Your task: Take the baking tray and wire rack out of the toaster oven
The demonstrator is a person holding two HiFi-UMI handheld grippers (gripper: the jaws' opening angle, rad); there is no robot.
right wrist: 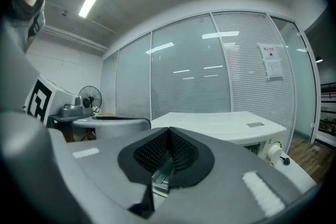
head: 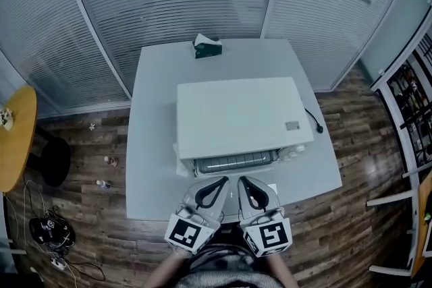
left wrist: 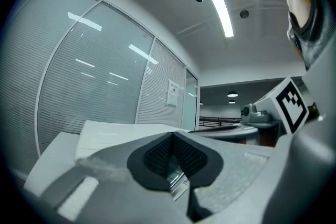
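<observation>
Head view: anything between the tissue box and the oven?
Nothing. In the head view only a bare strip of table separates the tissue box from the back of the oven.

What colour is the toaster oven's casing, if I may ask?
The toaster oven is white, clearest in head view.

The toaster oven is white, the table pale grey, the tissue box dark green.

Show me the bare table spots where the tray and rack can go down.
Widest: the table strip left of the toaster oven. Also the back strip around the tissue box. The right strip is narrower and holds the cord. The front is crowded: left gripper, right gripper.
</observation>
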